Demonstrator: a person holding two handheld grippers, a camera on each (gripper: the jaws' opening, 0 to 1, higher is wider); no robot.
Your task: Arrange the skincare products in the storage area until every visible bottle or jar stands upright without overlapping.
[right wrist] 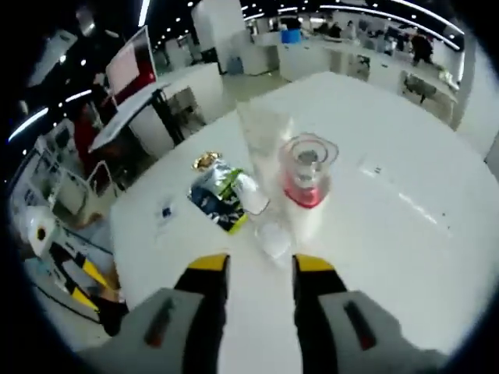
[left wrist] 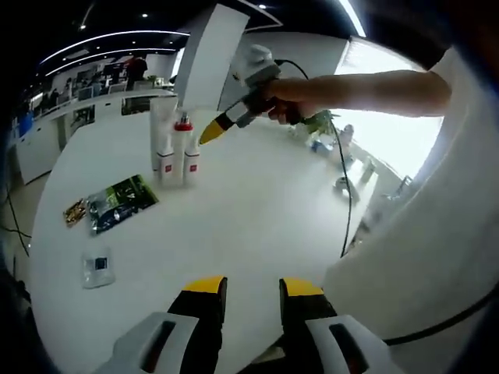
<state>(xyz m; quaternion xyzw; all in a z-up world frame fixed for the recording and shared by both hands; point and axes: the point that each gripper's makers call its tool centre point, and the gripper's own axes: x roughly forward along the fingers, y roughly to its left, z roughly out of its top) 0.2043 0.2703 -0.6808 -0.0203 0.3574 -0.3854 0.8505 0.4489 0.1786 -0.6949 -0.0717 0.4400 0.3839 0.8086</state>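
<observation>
Right tool (right wrist: 256, 265) jaws parted and empty, above upright red-collared white pump bottle (right wrist: 306, 191) and tall white tube (right wrist: 261, 144), white table (left wrist: 257, 210), left tool (left wrist: 253, 290) parted, empty

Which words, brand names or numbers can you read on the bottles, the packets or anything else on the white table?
None can be read.
Two white upright bottles: each carries a small red label, print too blurred.
Dark green glossy packet: markings blurred.
Small clear sachet with dark square: too small.
Red-and-white board behind the table: no legible text.

bright window glare at right, ceiling strip lights, fisheye-warped, blurred edges.
</observation>
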